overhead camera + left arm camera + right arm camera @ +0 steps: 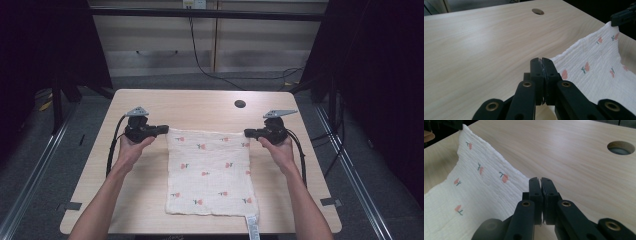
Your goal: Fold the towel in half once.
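Grippers (161,131) (both pinching cloth (212,172)) above table (200,107)

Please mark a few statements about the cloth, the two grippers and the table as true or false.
1. The left gripper is shut on a far corner of the cloth. True.
2. The right gripper hangs open above the cloth. False: it is shut on the other far corner.
3. The cloth is plain white. False: it carries small red flower prints.
4. The table has a round hole beyond the cloth. True.
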A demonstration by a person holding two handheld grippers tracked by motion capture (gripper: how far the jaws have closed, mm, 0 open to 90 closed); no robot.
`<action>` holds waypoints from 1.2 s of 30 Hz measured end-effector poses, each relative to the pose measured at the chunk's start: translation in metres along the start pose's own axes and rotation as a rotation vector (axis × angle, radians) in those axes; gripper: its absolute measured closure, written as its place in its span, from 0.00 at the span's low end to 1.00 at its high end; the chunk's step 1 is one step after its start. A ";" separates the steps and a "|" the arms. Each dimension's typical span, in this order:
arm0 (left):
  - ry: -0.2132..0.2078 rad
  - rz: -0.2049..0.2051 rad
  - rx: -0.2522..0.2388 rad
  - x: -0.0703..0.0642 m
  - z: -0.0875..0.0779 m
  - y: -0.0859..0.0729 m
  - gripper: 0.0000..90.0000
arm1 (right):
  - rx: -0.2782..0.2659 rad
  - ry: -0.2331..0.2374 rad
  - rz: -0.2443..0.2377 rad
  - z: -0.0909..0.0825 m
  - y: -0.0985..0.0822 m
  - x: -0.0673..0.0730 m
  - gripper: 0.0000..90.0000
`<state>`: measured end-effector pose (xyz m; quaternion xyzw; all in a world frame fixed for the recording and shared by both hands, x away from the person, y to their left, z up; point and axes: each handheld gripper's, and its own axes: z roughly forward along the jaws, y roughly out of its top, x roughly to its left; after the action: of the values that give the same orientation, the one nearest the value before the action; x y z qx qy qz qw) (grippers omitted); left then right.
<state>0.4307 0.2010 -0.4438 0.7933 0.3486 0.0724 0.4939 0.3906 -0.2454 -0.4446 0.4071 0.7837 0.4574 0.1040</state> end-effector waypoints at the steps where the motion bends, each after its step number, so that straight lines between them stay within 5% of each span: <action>1: 0.002 -0.003 -0.006 0.000 -0.001 0.003 0.98 | -0.006 -0.001 -0.004 -0.001 0.003 0.000 0.98; 10: 0.040 0.034 -0.022 -0.003 -0.009 0.027 0.99 | -0.033 -0.014 -0.017 -0.008 0.026 -0.001 0.98; 19: 0.029 0.049 -0.089 -0.007 -0.022 0.048 0.98 | -0.066 -0.029 -0.047 -0.017 0.048 0.005 0.98; 36: -0.011 0.089 -0.072 -0.023 -0.031 0.005 0.98 | -0.086 0.024 -0.072 -0.033 0.010 0.018 0.98</action>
<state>0.4019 0.2075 -0.4186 0.7901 0.3074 0.1026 0.5202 0.3666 -0.2510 -0.4146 0.3686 0.7787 0.4913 0.1284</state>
